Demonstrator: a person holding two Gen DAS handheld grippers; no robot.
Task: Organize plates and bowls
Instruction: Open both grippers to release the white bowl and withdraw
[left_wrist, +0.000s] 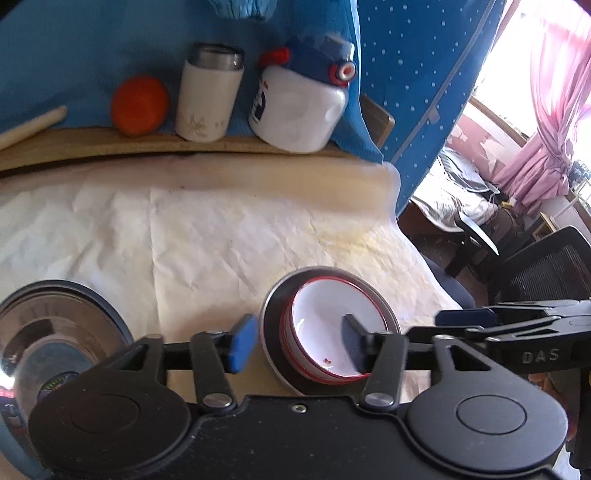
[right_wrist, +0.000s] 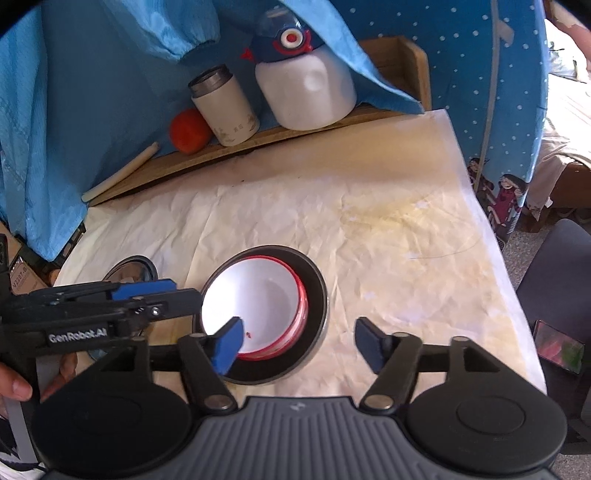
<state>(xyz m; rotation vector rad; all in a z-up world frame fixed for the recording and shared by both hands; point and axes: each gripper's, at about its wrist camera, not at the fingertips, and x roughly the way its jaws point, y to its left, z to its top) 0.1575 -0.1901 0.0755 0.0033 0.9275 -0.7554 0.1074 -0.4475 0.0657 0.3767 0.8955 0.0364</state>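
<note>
Both grippers are standing released with nothing between their jaws: the left gripper (left_wrist: 299, 341) and right gripper (right_wrist: 299, 341) are hovering just over the bowls (right_wrist: 255, 306), which are sitting nested, at least 2 deep, on a dark plate (right_wrist: 314, 295) on the paper-covered table (right_wrist: 369, 229). Judging by this, the stacking step looks done; next probably calls for reaching the steel dish (left_wrist: 55, 325) lying to the left. The left view is showing that dish large; the right view is barely catching it, but is showing a phone (right_wrist: 559, 347) beyond the table's right edge. Farthest, an orange (left_wrist: 140, 105) is resting on the shelf.
</note>
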